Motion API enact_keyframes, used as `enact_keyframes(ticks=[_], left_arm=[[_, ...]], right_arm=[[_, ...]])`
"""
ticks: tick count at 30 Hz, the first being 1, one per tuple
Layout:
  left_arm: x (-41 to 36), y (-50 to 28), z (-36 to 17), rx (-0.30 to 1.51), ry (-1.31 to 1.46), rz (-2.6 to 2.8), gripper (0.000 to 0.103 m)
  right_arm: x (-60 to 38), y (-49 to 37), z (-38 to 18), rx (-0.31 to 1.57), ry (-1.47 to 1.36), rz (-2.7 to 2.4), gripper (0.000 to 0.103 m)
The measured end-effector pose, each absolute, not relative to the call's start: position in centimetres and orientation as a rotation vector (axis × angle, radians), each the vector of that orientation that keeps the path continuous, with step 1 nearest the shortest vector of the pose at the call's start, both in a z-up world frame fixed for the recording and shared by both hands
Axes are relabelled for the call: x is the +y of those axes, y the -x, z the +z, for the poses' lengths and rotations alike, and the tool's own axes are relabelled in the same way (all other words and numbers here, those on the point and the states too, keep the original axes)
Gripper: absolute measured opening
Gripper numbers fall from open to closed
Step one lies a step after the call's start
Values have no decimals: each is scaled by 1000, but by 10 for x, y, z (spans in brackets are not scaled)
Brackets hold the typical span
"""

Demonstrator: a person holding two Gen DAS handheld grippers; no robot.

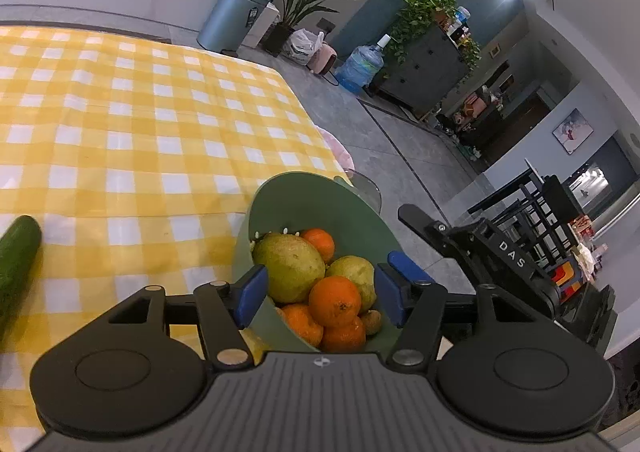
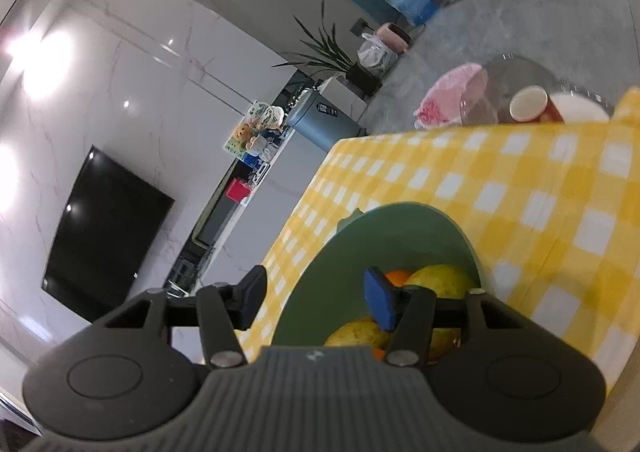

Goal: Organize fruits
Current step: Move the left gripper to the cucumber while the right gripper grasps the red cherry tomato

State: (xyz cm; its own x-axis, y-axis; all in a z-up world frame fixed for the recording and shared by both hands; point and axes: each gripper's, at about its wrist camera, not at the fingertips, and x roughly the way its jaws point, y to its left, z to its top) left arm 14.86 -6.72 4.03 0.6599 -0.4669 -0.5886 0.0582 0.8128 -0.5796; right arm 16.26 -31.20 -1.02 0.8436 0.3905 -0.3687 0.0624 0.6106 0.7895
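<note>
A green bowl (image 1: 304, 208) stands on the yellow checked cloth (image 1: 140, 124) near the table's right edge. It holds two yellow-green fruits (image 1: 290, 268), several oranges (image 1: 334, 300) and a small brown fruit (image 1: 373, 322). My left gripper (image 1: 322, 294) is open over the bowl's near side, its blue pads on either side of the fruit pile and holding nothing. My right gripper (image 2: 316, 298) is open astride the bowl's rim (image 2: 304, 276), with one pad inside above the fruit and the other outside, clear of the wall. Its black finger (image 1: 416, 216) shows right of the bowl.
A dark green cucumber (image 1: 16, 264) lies on the cloth at the far left. Beyond the table's far edge are a red paper cup (image 2: 530, 104), a pink cushion (image 2: 452, 96) and a clear chair. A grey bin (image 1: 232, 16) and a water jug (image 1: 360, 66) stand on the floor.
</note>
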Motion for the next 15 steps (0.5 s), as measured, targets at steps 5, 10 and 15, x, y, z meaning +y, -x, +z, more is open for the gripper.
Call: enact_keyframes(ticks=[5, 10, 15], left_arm=[[-62, -136, 51, 801, 531, -302, 75], [-56, -125, 60, 802, 487, -261, 76], [-44, -116, 63, 812, 478, -216, 76]], right_arm=[[-303, -162, -4, 564, -840, 206, 60], [-293, -162, -1, 593, -790, 208, 61], [-283, -162, 6, 601, -753, 234, 62]])
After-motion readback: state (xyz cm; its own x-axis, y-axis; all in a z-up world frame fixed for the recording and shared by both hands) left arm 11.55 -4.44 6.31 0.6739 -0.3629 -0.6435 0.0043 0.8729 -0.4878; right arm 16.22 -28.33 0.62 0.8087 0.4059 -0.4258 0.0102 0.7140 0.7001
